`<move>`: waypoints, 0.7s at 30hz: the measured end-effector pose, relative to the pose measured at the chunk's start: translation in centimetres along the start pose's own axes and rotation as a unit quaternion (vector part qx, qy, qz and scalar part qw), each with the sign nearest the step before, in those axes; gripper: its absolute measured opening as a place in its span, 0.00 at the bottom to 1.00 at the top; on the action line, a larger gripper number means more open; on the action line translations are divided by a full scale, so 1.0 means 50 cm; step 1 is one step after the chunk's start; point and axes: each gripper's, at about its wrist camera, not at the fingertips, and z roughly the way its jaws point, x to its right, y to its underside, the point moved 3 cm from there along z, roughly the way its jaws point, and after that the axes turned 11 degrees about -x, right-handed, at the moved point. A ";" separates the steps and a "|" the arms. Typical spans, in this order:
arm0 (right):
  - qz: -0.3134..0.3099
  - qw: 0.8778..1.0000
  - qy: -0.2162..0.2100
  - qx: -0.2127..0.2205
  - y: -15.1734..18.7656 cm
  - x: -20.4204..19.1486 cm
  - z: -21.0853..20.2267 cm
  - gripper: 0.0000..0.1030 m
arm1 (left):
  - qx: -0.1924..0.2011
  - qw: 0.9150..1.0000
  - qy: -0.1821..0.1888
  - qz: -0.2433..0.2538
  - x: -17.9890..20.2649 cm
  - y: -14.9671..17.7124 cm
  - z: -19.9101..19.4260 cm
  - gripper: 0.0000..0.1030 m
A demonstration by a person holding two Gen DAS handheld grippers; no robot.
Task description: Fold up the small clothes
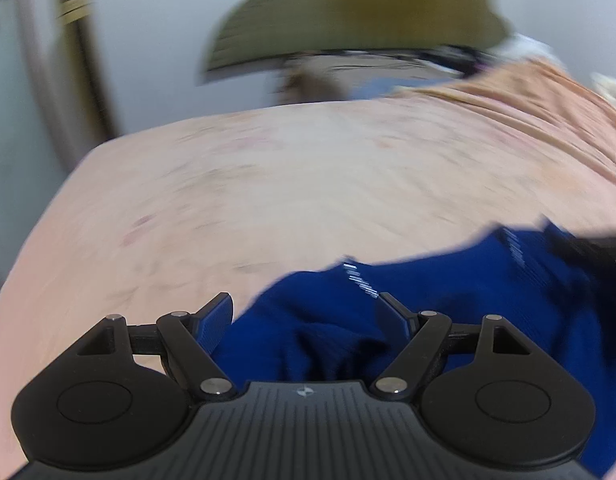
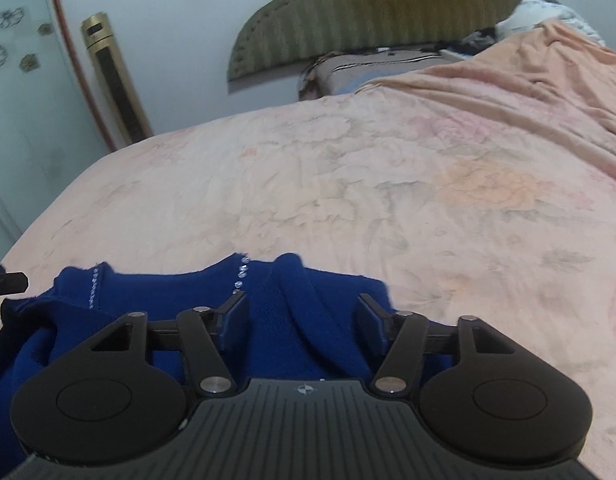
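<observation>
While both pairs of fingers stand apart and grip nothing, the left gripper (image 1: 304, 316) and right gripper (image 2: 302, 314) hover over a blue sweater (image 2: 268, 320) lying rumpled on the bed (image 2: 347, 180). Folding looks barely begun: nothing lies in neat layers yet. Right view is sharp, showing the beaded neckline (image 2: 240, 276) and headboard (image 2: 387, 12); left view is blurred.
</observation>
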 end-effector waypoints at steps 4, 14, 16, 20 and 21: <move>-0.003 1.000 0.006 -0.012 -0.003 -0.001 0.022 0.21 | 0.028 0.995 -0.002 0.092 0.028 0.008 0.007 0.76; 0.032 0.999 0.024 0.021 0.004 0.025 0.003 0.08 | 0.083 0.977 0.044 0.192 0.067 0.040 -0.035 0.76; 0.029 0.999 0.029 0.020 0.005 0.022 0.007 0.08 | 0.096 0.969 0.054 0.221 0.072 0.047 -0.050 0.76; 0.030 0.999 0.032 0.020 0.007 0.020 0.009 0.08 | 0.063 0.960 0.063 0.264 0.087 0.049 -0.025 0.76; 0.031 0.999 0.032 0.021 0.007 0.020 0.009 0.08 | 0.050 0.958 0.065 0.274 0.093 0.050 -0.014 0.76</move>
